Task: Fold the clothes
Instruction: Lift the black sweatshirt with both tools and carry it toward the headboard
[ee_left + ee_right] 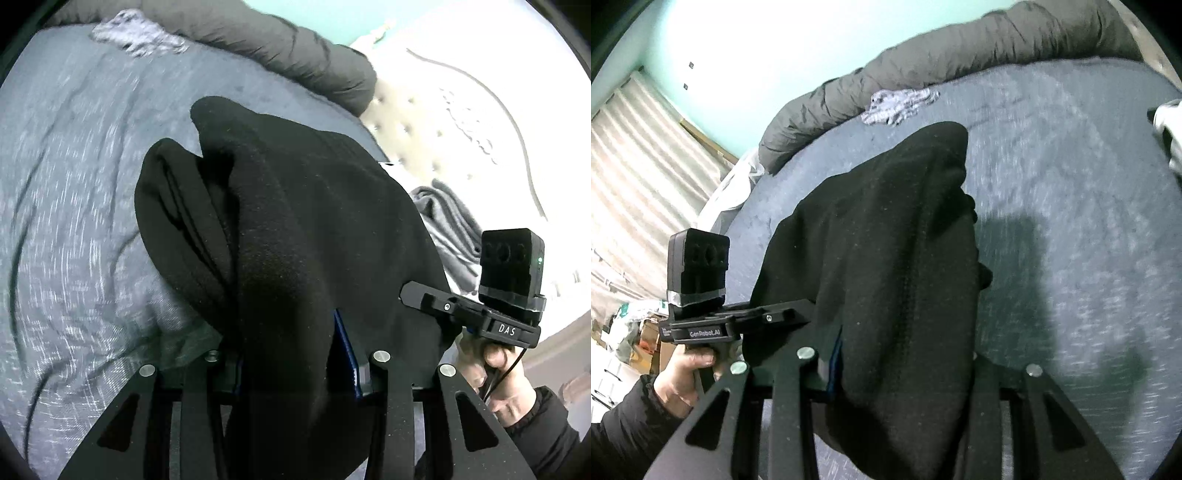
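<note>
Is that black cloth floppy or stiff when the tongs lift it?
Probably floppy: the black cloth droops in soft folds over the left tongs and hangs below the right tongs. It looks thick and fuzzy, so likely not slippery, and perhaps a bit heavy. It should slump flat if dropped on the bed.

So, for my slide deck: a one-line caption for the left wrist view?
Left gripper clamps a bunched black garment above the grey bedspread, right gripper alongside.

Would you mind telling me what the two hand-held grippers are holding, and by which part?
Both hold the same black garment. The left hand-held gripper and right hand-held gripper each clamp a bunched fold; which edge cannot be told.
</note>
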A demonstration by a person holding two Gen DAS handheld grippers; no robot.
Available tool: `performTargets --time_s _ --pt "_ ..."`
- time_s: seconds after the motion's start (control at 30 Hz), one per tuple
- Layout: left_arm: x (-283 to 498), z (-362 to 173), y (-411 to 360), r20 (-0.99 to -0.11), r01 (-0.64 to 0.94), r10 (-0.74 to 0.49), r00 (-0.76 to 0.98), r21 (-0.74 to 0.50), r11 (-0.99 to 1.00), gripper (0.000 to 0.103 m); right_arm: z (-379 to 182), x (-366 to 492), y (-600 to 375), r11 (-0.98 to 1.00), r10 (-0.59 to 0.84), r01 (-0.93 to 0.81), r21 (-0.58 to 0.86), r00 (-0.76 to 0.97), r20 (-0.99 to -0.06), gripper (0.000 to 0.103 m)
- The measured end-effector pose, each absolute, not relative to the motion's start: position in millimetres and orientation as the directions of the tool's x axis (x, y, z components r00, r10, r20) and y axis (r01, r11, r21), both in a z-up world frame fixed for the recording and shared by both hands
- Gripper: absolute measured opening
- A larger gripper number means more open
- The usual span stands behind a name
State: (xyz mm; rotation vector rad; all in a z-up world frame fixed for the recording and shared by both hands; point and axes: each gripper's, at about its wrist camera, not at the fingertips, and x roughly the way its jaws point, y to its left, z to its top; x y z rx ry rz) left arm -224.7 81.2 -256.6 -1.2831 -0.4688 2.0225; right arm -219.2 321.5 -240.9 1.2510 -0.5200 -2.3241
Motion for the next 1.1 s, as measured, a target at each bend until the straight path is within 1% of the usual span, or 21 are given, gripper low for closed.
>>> performTargets --time_s 0.33,0.73,0.93,1.1 --pt "-207 -191 114 -0.654 -0.431 0.693 -0.302 -0.555 -0.711 0.043 -179 -197 354 -0.877 -0.470 0.205 0.435 -0.550 -0.690 0.037" --pt "-190 -114 206 -0.629 -0.523 0.711 -0.313 -0.511 -0.683 0.043 -99 -163 418 -0.938 -0.338 0.170 0.301 -0.637 -0.693 0.036" --pt "-190 -85 257 -0.615 -0.562 0.726 -0.308 -0.498 -0.661 0.043 -73 -150 462 -0.952 -0.291 0.130 0.278 -0.670 -0.683 0.036" --pt "-193 -71 295 -0.603 -0.586 0.742 -0.293 -0.499 -0.638 0.043 -56 -141 496 -0.962 -0.252 0.105 0.252 -0.689 -0.679 0.036"
